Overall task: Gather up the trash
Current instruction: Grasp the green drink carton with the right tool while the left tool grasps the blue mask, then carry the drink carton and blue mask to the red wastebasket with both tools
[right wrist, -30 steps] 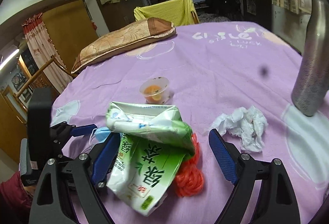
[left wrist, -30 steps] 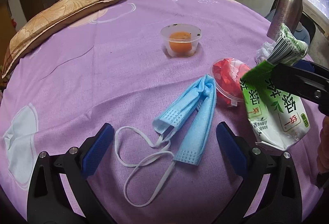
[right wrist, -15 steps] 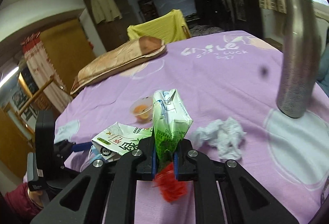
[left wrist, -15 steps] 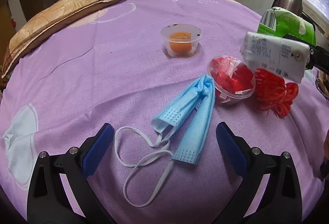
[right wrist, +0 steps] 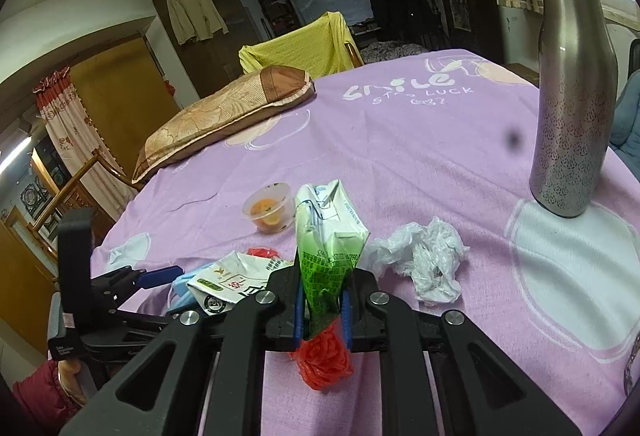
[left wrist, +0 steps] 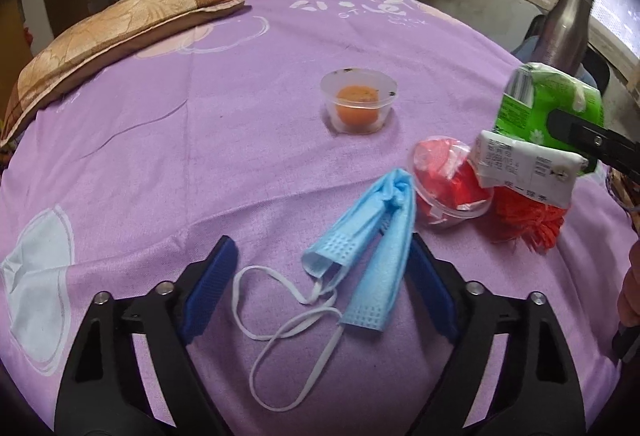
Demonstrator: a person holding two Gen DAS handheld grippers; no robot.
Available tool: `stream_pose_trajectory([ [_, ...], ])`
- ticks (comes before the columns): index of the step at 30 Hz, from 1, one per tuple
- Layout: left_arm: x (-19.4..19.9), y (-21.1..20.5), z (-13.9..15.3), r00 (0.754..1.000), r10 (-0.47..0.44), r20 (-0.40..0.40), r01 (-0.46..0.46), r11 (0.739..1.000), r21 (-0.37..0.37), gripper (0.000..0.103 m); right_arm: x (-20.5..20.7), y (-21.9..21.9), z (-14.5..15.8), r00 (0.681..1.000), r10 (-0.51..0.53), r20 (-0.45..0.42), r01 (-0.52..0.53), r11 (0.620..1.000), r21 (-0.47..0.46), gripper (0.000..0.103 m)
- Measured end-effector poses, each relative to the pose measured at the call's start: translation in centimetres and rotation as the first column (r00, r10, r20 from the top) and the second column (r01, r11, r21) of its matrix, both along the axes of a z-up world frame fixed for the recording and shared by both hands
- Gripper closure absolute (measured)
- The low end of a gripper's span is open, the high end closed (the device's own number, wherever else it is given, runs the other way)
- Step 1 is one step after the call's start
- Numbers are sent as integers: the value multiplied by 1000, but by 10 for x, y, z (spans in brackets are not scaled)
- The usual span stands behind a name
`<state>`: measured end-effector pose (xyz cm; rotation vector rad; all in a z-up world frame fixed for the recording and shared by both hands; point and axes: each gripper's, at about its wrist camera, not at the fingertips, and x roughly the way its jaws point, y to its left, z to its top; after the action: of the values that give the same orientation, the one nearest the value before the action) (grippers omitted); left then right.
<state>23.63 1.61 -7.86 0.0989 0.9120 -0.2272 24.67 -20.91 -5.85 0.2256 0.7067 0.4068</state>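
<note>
While my left hand-held gripper (left wrist: 320,288) stands wide open with nothing in it, the blue face mask (left wrist: 368,236) lies between its fingers on the purple surface (left wrist: 200,116); at 2 o'clock from it sits a cup of red scraps (left wrist: 444,180), and my right hand-held gripper (right wrist: 322,310) is clamped tight on the green drink carton (right wrist: 328,236), lifted off the surface
</note>
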Motion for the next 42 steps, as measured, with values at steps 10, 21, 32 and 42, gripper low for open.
stream_pose_trajectory([
  [10,1,-14,-2,998,-68,-10,68,998,-18,24,3,4,-6,1000,-7,-24,7,1000,-12,90],
  [21,-4,-6,8,996,-89,1,88,992,-93,65,1,0,-5,1000,-6,-11,6,1000,7,90],
  [32,-38,-3,39,995,-55,79,65,989,-130,65,-15,-12,3,998,-34,45,31,997,76,90],
  [42,-83,-14,62,990,-39,138,70,971,-230,65,-80,-27,22,996,-44,82,37,996,83,90],
])
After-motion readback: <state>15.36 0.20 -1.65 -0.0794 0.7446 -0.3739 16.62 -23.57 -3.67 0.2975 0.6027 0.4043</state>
